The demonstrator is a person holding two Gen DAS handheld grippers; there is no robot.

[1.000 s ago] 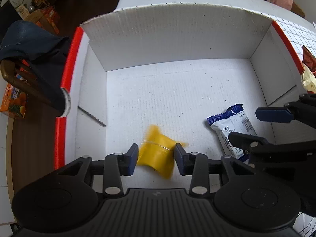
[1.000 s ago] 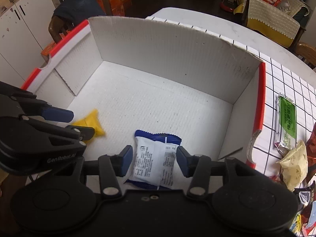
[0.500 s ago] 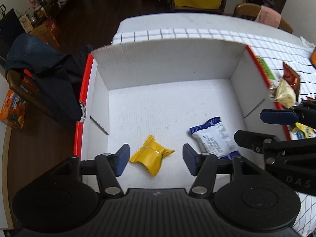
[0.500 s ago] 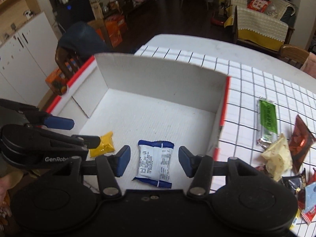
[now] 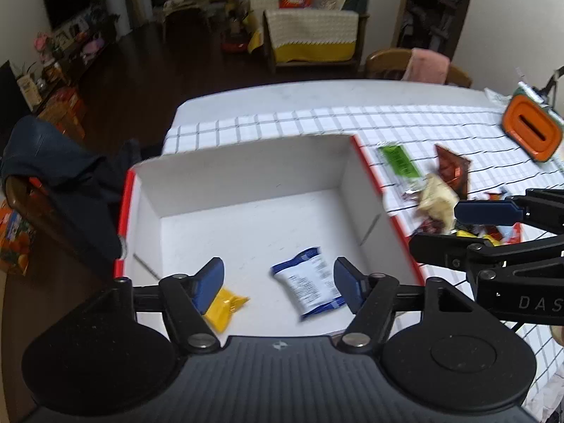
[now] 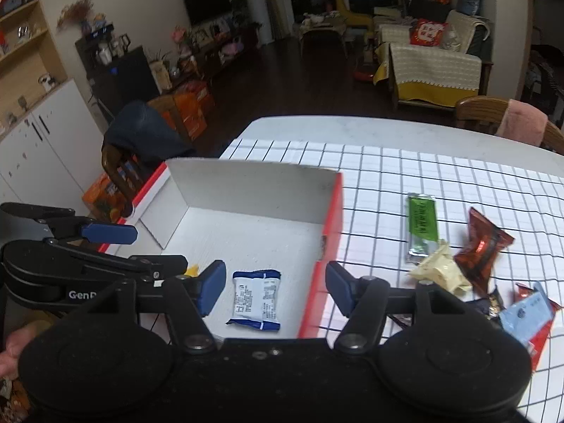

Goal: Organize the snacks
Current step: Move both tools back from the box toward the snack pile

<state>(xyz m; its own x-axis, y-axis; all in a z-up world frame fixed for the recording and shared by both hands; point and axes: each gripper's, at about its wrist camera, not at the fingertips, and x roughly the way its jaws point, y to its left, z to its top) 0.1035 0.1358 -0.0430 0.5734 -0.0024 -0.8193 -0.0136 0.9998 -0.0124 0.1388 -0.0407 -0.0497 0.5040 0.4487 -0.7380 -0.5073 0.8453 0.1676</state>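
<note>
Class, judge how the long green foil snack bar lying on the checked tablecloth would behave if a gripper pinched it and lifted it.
The long green foil snack bar looks slim and flat, so probably light. Its glossy wrapper may slip between pads. Its crimped silver end looks floppy, so it would likely bend if pinched.

Black hand-held gripper (image 5: pixel 278 283), blue finger pads (image 5: pixel 210 283), silver pivot screws, ribbed housing.
</note>
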